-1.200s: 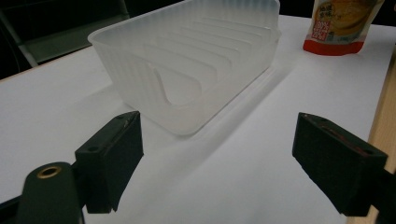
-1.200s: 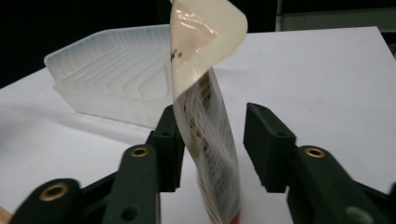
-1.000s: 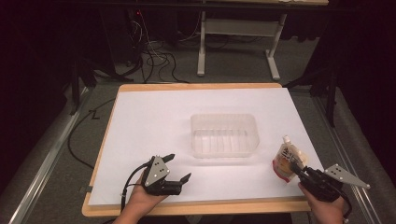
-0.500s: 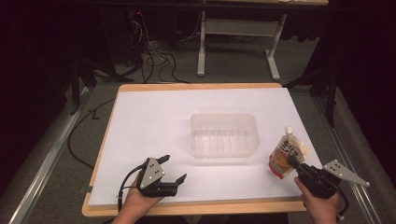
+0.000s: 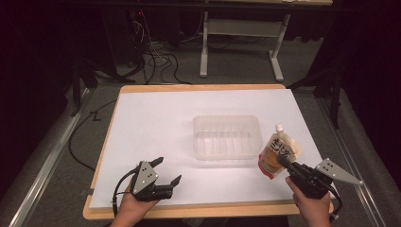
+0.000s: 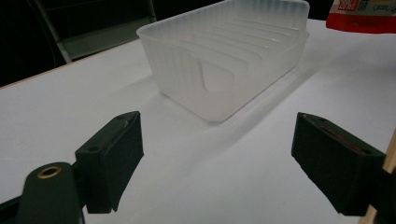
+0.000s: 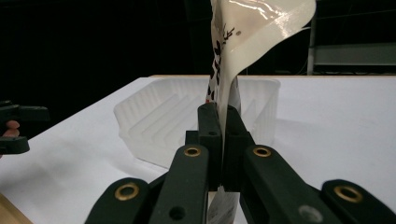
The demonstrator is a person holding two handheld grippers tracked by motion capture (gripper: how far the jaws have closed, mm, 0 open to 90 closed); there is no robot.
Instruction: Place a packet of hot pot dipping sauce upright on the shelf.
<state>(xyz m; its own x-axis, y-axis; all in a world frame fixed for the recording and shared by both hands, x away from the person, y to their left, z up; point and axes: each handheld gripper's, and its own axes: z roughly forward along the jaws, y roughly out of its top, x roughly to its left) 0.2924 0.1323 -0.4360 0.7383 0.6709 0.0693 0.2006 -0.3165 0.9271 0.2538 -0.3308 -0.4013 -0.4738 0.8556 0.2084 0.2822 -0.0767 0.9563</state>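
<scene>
The pouch (image 5: pixel 278 152) is pinched at its lower edge by the right gripper (image 5: pixel 285 165), jaws clamped flat on the film, as is seen in the right gripper view, where the pouch (image 7: pixel 243 42) rises straight up from the jaws. It is held upright, cap at the top, long axis near vertical, just clear of the sheet (image 5: pixel 156 127) at the right side. The tray (image 5: pixel 227 137) lies just left and slightly far of it, its long side running left to right, and looks empty. A short carry to the left is judged to be all that is needed. The left gripper (image 5: pixel 166 172) is rested at the near edge, jaws spread wide with nothing between them, aimed at the tray (image 6: pixel 224 60) but well apart from it. Open room is offered on the sheet all round the tray; the right edge of the table (image 5: pixel 198 88) is close by the pouch.
</scene>
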